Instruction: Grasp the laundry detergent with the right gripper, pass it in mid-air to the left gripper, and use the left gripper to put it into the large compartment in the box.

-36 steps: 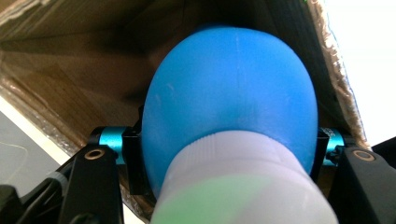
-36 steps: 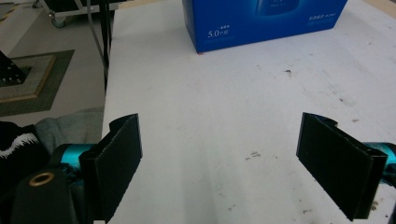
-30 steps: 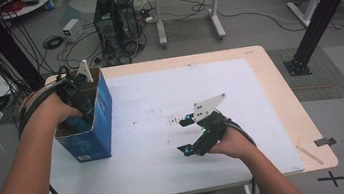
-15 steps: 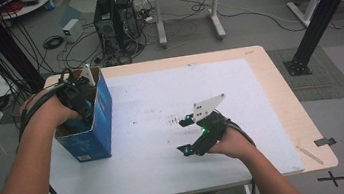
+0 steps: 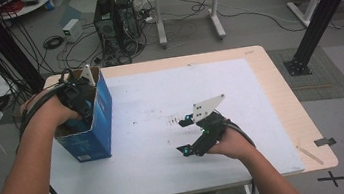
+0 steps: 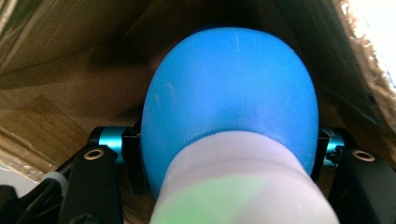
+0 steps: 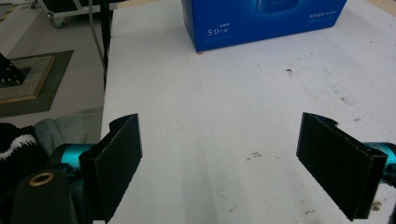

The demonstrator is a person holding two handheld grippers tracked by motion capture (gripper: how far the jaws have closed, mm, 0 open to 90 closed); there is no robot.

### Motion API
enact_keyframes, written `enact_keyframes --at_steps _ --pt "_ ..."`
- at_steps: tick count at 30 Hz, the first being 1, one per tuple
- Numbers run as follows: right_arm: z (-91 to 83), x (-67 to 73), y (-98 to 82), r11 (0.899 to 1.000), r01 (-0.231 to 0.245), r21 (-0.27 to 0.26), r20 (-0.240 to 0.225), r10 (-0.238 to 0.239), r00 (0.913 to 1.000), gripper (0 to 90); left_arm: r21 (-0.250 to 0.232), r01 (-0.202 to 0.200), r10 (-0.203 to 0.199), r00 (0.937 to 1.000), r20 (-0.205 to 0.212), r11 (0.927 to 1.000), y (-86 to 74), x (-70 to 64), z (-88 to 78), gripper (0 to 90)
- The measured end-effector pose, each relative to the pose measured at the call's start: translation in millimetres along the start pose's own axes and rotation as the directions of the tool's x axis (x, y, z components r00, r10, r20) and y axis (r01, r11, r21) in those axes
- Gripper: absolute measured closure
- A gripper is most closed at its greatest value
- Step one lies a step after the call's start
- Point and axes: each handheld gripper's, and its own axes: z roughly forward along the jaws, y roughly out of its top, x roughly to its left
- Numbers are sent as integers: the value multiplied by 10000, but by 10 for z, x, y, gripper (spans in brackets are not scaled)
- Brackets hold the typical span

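Inside box (image 5: 97,122) — blue ball (image 6: 233,93) clamped between left claw (image 6: 229,154).

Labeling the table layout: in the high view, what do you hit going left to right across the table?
Left tool inside the blue box → bare white table top → right tool, jaws open → right hand.

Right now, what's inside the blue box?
The left tongs reach inside the blue box, shut on a blue rounded object with a white and green band nearest the camera. Brown cardboard walls surround it. The object hides the box bottom, so anything else there is unseen.
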Motion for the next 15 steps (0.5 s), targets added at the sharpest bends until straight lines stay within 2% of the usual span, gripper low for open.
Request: enact_keyframes --at_steps 7,8,11,12,13,14,15 --pt "-19 6 -1 10000 -6 -73 9 6 10000 135 -120 -27 27 10000 33 9999 -22 17 1 376" --pt "-20 8 0 10000 -27 -93 -9 27 10000 135 -159 102 -101 9999 47 9998 -22 12 5 375" --pt "-23 13 5 10000 -1 -94 -15 1 10000 135 -76 38 -38 10000 -12 10000 -18 9 -4 374" --pt "-23 15 8 9999 7 -111 20 -6 10000 135 -84 63 -62 9999 98 9999 -18 10 -3 365" --pt "-23 16 12 9999 19 -124 6 -19 10000 135 -229 184 -186 9998 -63 9996 -18 -5 -2 358" --pt "-26 24 14 10000 -34 -87 8 34 10000 135 -93 12 -13 10000 -76 10000 -16 4 -17 354" --pt "-23 26 14 9999 -4 -134 36 4 10000 135 -195 115 -117 9999 -88 9997 -17 -4 -13 344"
